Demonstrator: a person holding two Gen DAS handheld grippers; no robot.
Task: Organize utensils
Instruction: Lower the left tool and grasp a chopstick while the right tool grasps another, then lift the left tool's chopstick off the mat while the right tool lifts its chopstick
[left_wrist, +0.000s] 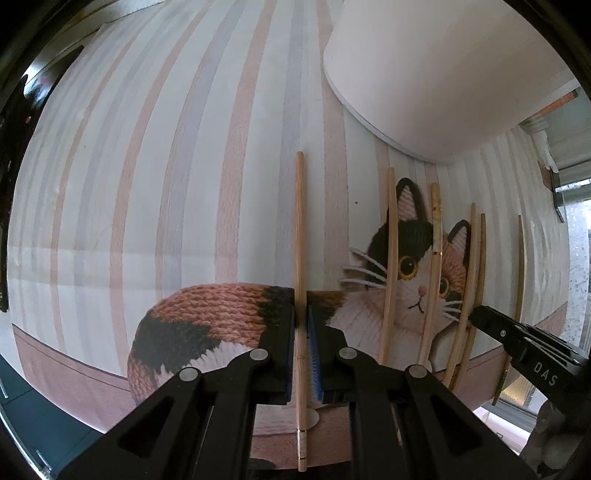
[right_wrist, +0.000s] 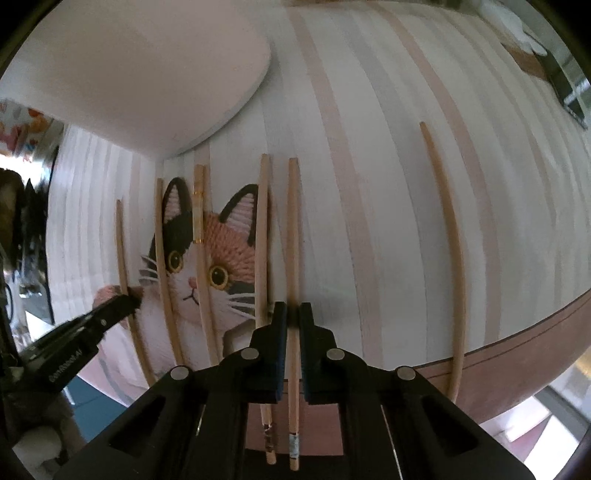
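Your left tongs (left_wrist: 301, 321) clamp one chopstick (left_wrist: 300, 229); your right tongs (right_wrist: 291, 314), marked "DAS", clamp another chopstick (right_wrist: 293, 236) over the cat mat (right_wrist: 369, 166).

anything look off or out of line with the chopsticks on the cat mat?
Nothing broken or spilled. The chopsticks lie roughly parallel on the cat mat, but one sits well apart on the right, past the right tool. Each tool, left too, is shut on one chopstick.
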